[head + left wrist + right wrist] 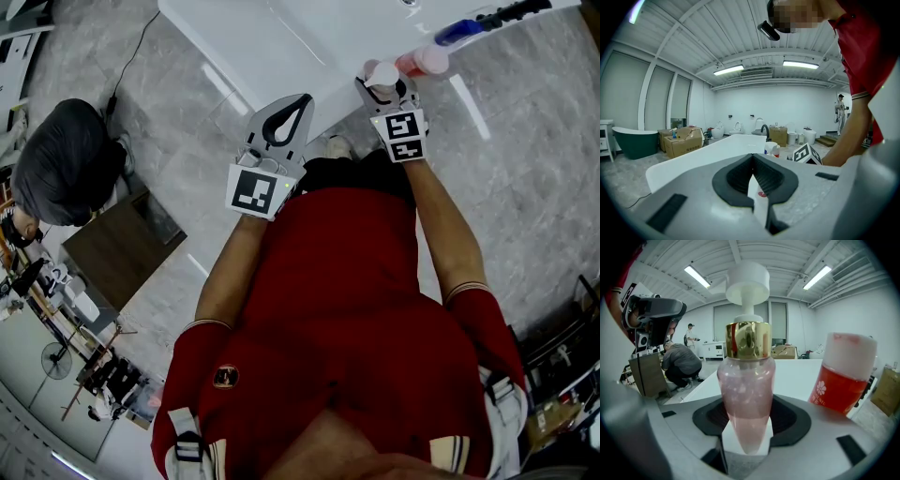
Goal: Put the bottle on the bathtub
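A clear pink pump bottle [745, 394] with a gold collar and white pump head stands upright between my right gripper's [746, 430] jaws, which are shut on it. In the head view this bottle [382, 73] and the right gripper [386, 91] are at the white bathtub's [281, 37] near rim. A red bottle with a white cap [843, 378] stands just to its right on the rim [424, 62]. My left gripper [284, 120] hovers beside the tub's edge with its jaws shut and nothing in them [752, 171]. The tub [708, 157] stretches ahead of it.
A black faucet [511, 14] and a blue bottle [459, 31] sit further along the rim. A person crouches on the grey floor at left [61, 159] by a brown box [122, 248]. Cardboard boxes [684, 140] and a green tub [630, 140] stand far off.
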Tool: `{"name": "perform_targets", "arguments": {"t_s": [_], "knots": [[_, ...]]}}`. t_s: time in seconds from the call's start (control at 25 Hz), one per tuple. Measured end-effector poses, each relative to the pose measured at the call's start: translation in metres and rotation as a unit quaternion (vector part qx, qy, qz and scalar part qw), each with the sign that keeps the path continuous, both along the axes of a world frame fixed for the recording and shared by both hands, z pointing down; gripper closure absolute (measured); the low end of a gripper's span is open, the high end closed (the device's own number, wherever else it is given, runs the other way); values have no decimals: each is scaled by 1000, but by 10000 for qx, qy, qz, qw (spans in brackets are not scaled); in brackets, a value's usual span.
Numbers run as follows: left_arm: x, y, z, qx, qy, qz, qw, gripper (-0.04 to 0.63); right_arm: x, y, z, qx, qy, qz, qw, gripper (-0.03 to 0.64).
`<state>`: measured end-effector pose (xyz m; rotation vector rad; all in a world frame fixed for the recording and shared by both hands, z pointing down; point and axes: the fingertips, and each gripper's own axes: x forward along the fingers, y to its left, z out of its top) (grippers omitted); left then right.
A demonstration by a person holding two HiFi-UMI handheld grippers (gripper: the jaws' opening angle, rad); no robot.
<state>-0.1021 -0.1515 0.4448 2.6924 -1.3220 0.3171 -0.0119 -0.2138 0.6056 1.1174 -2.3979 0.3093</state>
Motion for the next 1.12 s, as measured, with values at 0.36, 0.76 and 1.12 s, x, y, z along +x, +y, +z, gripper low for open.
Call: {"name": "perform_targets", "arguments": {"t_s": [0.36,0.76,1.12], "knots": [[-1,9,-3,-33,14,2,10000,589,1,11,-4,-88,-8,-32,10000,337],[14,16,-2,-88,124,-13,9999,589,22,27,-15,-123,2,-68,9999,336],[32,17,-11,-138,184,-118,9997,589,47,46,-43,-257,-29,-107,9996,356]]}}
